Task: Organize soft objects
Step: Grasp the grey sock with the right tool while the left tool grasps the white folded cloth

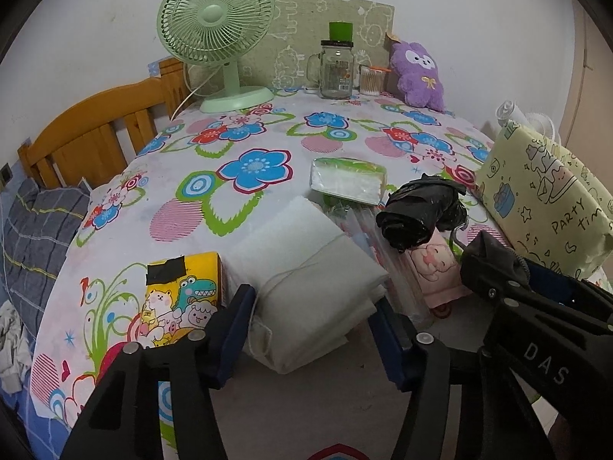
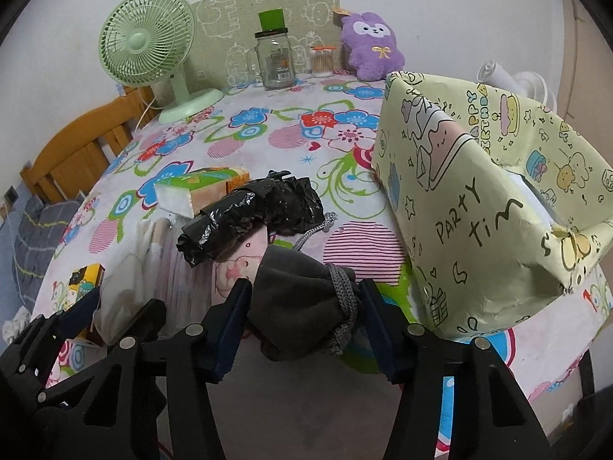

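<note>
While both tools work beside the yellow box [image 2: 494,207], your left gripper [image 1: 312,322] clamps the white cloth bundle [image 1: 306,268] and your right gripper [image 2: 306,322] clamps the grey pouch [image 2: 302,299], probably for packing.

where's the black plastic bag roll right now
Mid-table in both views, the black bag roll lies on the pink pouch, between the tissue pack and the yellow gift box.

The grey pouch [image 2: 302,299] was soft, fuzzy cloth with a knitted cord, and the black bag [image 2: 249,211] was shiny, crinkly plastic. The white bundle [image 1: 306,268] looked like matt cloth, the jar [image 1: 336,71] was clear glass, and the headboard [image 1: 95,134] was smooth wood.
</note>
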Demonstrator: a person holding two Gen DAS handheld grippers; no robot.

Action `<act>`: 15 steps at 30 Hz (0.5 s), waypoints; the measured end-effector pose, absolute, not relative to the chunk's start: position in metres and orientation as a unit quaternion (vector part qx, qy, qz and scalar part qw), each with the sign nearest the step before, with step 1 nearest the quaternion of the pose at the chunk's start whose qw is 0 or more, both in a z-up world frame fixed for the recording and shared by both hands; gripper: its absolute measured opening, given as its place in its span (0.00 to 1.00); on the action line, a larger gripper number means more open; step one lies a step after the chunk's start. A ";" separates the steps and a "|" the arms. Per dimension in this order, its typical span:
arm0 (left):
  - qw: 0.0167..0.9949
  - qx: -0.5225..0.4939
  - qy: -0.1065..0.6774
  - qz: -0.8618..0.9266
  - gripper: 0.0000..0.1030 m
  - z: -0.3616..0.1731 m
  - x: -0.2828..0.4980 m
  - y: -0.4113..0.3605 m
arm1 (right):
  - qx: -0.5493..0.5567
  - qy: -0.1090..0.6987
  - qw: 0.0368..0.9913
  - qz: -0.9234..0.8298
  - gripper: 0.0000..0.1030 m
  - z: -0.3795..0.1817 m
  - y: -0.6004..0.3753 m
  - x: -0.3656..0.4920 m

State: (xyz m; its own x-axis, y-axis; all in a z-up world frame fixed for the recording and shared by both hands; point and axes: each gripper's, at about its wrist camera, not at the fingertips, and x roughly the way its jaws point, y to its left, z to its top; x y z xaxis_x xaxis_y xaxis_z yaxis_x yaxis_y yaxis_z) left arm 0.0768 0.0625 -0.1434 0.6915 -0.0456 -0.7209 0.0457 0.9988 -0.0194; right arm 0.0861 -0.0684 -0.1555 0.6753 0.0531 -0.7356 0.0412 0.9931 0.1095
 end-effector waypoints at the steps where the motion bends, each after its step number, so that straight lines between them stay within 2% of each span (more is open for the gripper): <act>1: 0.920 -0.003 0.391 -0.025 0.53 -0.143 0.076 0.064 | 0.060 0.403 0.913 0.005 0.56 -0.155 -0.069 0.086; 2: 0.921 -0.009 0.390 -0.024 0.47 -0.142 0.076 0.065 | 0.064 0.403 0.913 0.009 0.56 -0.155 -0.069 0.085; 8: 0.923 -0.018 0.383 -0.028 0.32 -0.137 0.074 0.070 | 0.058 0.402 0.913 0.020 0.55 -0.153 -0.064 0.081; 15: 0.924 -0.015 0.381 -0.020 0.27 -0.132 0.072 0.068 | 0.061 0.391 0.918 0.026 0.54 -0.143 -0.063 0.078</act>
